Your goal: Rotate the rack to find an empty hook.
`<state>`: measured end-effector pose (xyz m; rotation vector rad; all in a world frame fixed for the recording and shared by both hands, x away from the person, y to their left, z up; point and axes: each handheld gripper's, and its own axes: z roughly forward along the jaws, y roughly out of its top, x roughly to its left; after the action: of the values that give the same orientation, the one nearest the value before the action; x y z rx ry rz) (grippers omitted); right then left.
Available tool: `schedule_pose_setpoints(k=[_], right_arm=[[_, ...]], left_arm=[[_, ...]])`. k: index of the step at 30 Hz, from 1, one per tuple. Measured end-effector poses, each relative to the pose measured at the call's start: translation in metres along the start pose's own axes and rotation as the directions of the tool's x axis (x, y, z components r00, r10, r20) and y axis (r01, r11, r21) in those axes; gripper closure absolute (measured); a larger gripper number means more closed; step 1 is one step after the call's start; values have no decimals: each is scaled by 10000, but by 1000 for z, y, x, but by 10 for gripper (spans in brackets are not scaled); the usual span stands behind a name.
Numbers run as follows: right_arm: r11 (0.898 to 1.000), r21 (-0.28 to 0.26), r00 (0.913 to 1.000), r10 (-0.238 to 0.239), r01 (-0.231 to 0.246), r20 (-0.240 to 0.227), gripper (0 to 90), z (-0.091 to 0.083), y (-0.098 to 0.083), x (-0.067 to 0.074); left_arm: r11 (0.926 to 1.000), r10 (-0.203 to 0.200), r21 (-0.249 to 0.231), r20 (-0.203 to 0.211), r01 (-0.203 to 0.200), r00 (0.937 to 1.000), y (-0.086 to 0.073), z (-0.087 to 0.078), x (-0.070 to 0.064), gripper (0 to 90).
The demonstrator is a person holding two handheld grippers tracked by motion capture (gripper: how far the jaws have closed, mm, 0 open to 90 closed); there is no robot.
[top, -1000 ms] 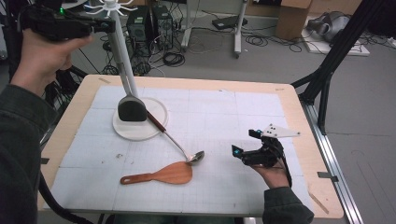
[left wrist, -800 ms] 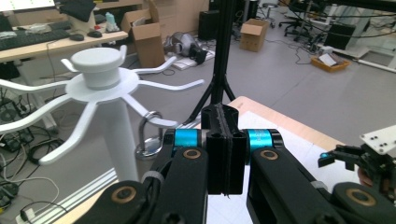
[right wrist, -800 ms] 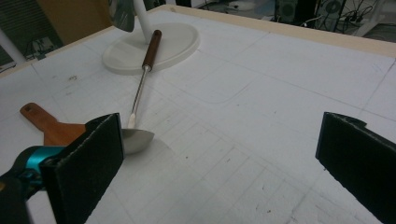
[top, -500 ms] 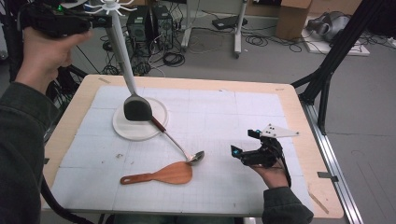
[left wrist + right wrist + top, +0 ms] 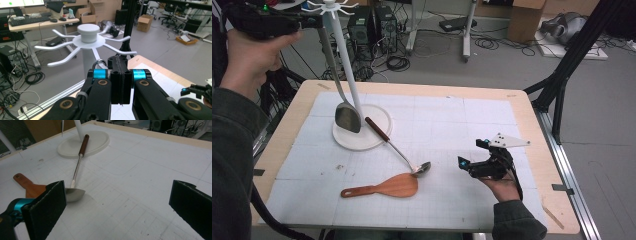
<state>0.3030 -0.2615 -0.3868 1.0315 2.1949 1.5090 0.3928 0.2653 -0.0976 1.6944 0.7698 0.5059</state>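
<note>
My left gripper (image 5: 312,22) is raised high at the far left, shut on the top of a metal spatula (image 5: 347,116) that hangs down in front of the white hook rack (image 5: 343,55). In the left gripper view the shut jaws (image 5: 120,75) sit just under the rack's hooked top (image 5: 87,36), and the handle's ring (image 5: 98,62) is beside a hook. A ladle (image 5: 399,150) lies with its brown handle on the rack base (image 5: 374,112). A wooden paddle (image 5: 387,187) lies beside the ladle bowl. My right gripper (image 5: 467,165) rests open at the right, jaws (image 5: 120,207) facing the ladle (image 5: 75,191).
The white gridded mat (image 5: 462,125) covers the wooden table (image 5: 537,150). Black stand legs (image 5: 562,80) rise off the right edge, and cables and boxes lie on the floor beyond. The paddle (image 5: 27,185) and rack base (image 5: 96,141) lie ahead of the right gripper.
The hanging spatula's head has swung slightly left, back against the rack pole, as the left hand shifted a little. The right gripper has stayed still.
</note>
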Motion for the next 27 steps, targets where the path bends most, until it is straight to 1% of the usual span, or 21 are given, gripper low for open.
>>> schedule_pose_setpoints(k=[4,6,13,19,23,26,27], right_arm=[[10000,20,10000,-13,13,13,5,0,0,0],[10000,21,10000,-22,22,17,5,0,0,0],[10000,41,10000,35,-35,1,5,1,0,0],[10000,38,10000,11,-11,-7,5,1,0,0],[10000,40,10000,19,-19,-12,5,1,0,0],[10000,52,10000,17,-17,-1,5,1,0,0],[10000,42,10000,15,-15,7,4,1,0,0]], left_arm=[[10000,-26,72,-111,27,9999,-1,0,4,896],[9999,-106,36,-148,106,9998,-1,0,6,896],[9999,-106,36,-229,107,9997,-1,-1,9,895],[10000,-50,45,-73,51,10000,-2,-4,8,895],[9998,77,160,59,-78,10000,-2,-6,5,887],[9999,100,81,200,-102,9997,-4,-9,3,868],[10000,42,16,274,-43,9996,-5,-10,3,864]])
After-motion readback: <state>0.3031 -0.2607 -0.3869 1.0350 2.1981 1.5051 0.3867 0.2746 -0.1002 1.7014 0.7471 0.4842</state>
